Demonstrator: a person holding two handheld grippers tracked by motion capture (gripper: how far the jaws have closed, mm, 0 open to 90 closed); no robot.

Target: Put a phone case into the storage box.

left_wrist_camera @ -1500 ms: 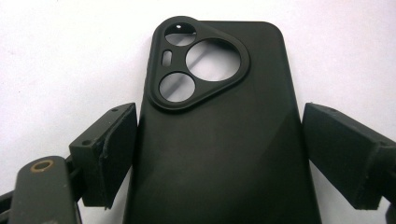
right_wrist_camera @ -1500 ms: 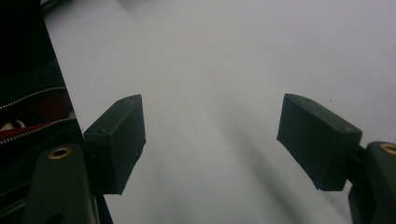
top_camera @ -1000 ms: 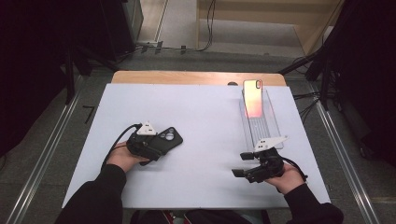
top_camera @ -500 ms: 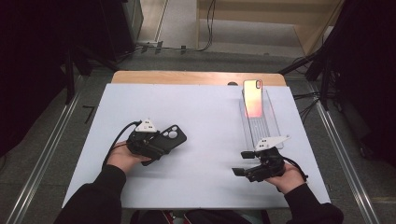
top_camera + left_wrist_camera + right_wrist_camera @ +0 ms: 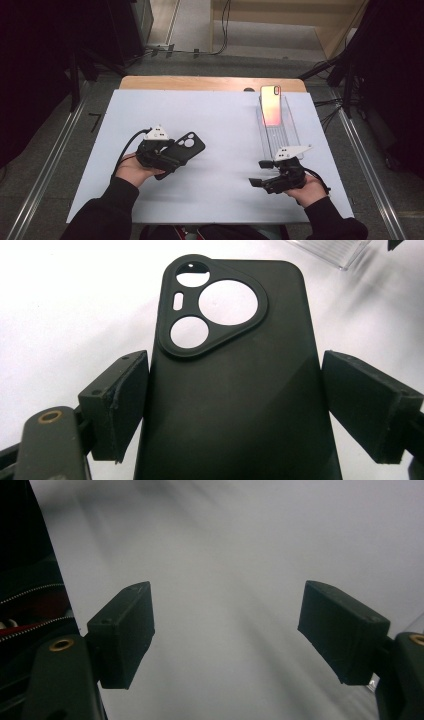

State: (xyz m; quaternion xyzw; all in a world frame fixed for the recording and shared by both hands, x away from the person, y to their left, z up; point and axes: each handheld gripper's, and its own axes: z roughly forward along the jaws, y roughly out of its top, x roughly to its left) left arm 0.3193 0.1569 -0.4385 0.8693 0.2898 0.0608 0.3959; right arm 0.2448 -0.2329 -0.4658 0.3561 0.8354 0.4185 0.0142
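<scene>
White sheeting covers the bench (image 5: pixel 215 115), with a wooden edge at its far side and dark floor around it. Left claw (image 5: pixel 172 156) grips a black phone case (image 5: pixel 235 380) by its long sides, camera cutouts pointing away from the claw; in the left gripper view one pad presses the case's edge while the other looks just beside it. Right claw (image 5: pixel 225 630) stands open with nothing between its pads, bare sheet beyond it. Beyond the right claw sits a clear stand (image 5: pixel 280 135) carrying an upright phone (image 5: pixel 270 105).
</scene>
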